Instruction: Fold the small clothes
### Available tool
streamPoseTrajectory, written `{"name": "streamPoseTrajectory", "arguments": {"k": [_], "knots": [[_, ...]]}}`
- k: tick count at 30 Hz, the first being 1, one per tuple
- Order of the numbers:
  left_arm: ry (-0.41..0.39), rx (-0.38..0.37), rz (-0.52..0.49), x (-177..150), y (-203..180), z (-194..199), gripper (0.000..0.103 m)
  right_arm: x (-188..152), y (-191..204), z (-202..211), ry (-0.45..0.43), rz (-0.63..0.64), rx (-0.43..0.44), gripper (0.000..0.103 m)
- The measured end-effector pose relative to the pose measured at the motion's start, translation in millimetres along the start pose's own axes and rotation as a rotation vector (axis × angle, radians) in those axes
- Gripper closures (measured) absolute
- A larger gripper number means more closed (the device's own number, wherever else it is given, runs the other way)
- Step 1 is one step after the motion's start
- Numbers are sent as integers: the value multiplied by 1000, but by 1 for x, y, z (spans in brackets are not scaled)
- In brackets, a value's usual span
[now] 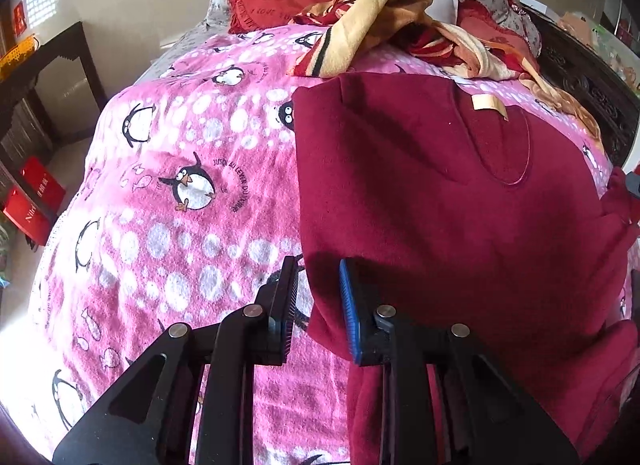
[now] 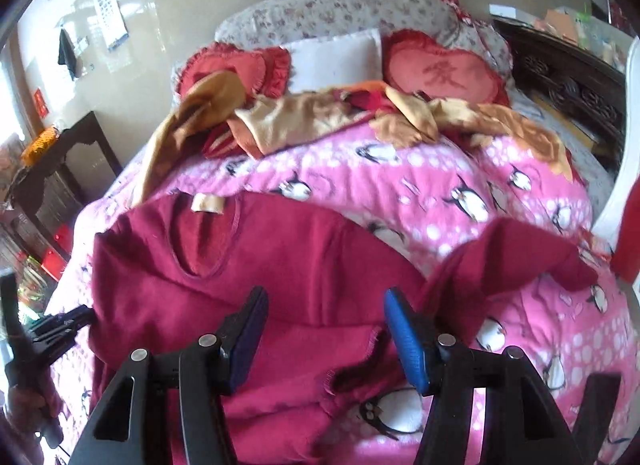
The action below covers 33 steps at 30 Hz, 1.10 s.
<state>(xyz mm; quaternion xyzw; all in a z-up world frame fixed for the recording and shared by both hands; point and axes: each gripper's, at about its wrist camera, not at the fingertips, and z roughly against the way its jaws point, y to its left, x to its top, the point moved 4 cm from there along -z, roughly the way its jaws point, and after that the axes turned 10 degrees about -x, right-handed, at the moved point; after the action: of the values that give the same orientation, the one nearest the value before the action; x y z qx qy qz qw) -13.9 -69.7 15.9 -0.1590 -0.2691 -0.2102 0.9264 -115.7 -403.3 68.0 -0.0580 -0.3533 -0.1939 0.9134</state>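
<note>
Garment: dark red fleece long-sleeve top (image 2: 256, 265) lying flat on pink penguin-print blanket (image 2: 460, 185), neckline with cream label (image 2: 207, 203) toward pillow end, one sleeve (image 2: 516, 257) bunched toward blanket's right edge. Left gripper (image 1: 318, 301) parted, straddling top's side edge, gripping nothing. Right gripper (image 2: 326, 339) spread wide above hem, empty. Crumpled tan-and-red blanket (image 2: 320, 113) near heart-shaped red cushions (image 2: 440, 71).

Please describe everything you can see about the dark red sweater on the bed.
The dark red sweater looks like soft fleece or knit, with a round neckline and a pale label at the collar. It lies mostly flat, neck away from the cameras, on the pink penguin blanket. One sleeve is bunched up on the right. The open left gripper straddles its left edge; the open right gripper hovers over its hem.
</note>
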Motion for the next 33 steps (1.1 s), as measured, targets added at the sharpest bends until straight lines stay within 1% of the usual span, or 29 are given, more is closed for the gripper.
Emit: {"name": "streamPoseTrajectory", "arguments": {"k": [1, 2, 3, 5, 7, 9, 11, 12, 14, 15, 16, 17, 18, 21, 22, 23, 24, 26, 28, 29, 30, 31, 32, 33], "knots": [[-5, -3, -4, 1, 0, 1, 83, 3, 7, 0, -1, 12, 26, 45], [-10, -5, -7, 3, 1, 1, 83, 4, 16, -3, 12, 38, 71, 45], [-13, -9, -6, 4, 1, 2, 83, 4, 31, -11, 48, 94, 123, 45], [-11, -22, 5, 5, 2, 2, 83, 1, 54, -26, 78, 189, 133, 45], [0, -26, 10, 4, 3, 0, 83, -7, 81, -43, 89, 325, 136, 45], [4, -21, 1, 3, 2, -1, 83, -16, 104, -62, 125, 440, 142, 45], [9, -17, -7, 2, 3, -2, 83, -23, 116, -82, 158, 514, 137, 46], [8, -19, -5, 2, 4, -2, 83, -26, 118, -89, 175, 536, 134, 53], [7, -22, 8, 3, 7, -2, 83, -29, 120, -95, 176, 551, 156, 61], [6, -22, 16, 4, 9, -2, 83, -30, 121, -94, 160, 561, 172, 74], [2, -19, 23, 5, 11, -1, 83, -32, 123, -92, 152, 580, 173, 86], [-6, -17, 28, 7, 12, 1, 83, -32, 124, -90, 142, 596, 159, 89], [-21, -14, 32, 10, 14, 4, 83, -32, 124, -87, 132, 603, 155, 95], [-64, -9, 39, 18, 16, 14, 83, -20, 120, -75, 87, 577, 144, 97], [-78, -10, 44, 21, 16, 16, 83, -15, 121, -72, 73, 565, 141, 100], [-86, -12, 47, 23, 16, 17, 83, -6, 117, -68, 30, 541, 114, 101], [-86, -12, 47, 26, 15, 17, 83, 0, 115, -67, 12, 526, 97, 101], [-72, -12, 46, 29, 12, 13, 83, 11, 111, -76, 21, 465, 94, 101], [-72, -21, 42, 30, 9, 13, 83, 15, 107, -90, 64, 400, 107, 101], [-77, -26, 36, 30, 7, 15, 83, 14, 108, -95, 105, 378, 146, 101], [-82, -27, 30, 30, 7, 16, 83, 11, 111, -94, 139, 354, 216, 100], [-80, -21, 26, 29, 8, 15, 83, 9, 115, -88, 144, 352, 267, 97], [-71, -15, 30, 28, 10, 13, 83, 6, 118, -80, 133, 376, 296, 92], [-59, -15, 42, 26, 12, 10, 83, 1, 124, -72, 115, 433, 301, 68]]}}
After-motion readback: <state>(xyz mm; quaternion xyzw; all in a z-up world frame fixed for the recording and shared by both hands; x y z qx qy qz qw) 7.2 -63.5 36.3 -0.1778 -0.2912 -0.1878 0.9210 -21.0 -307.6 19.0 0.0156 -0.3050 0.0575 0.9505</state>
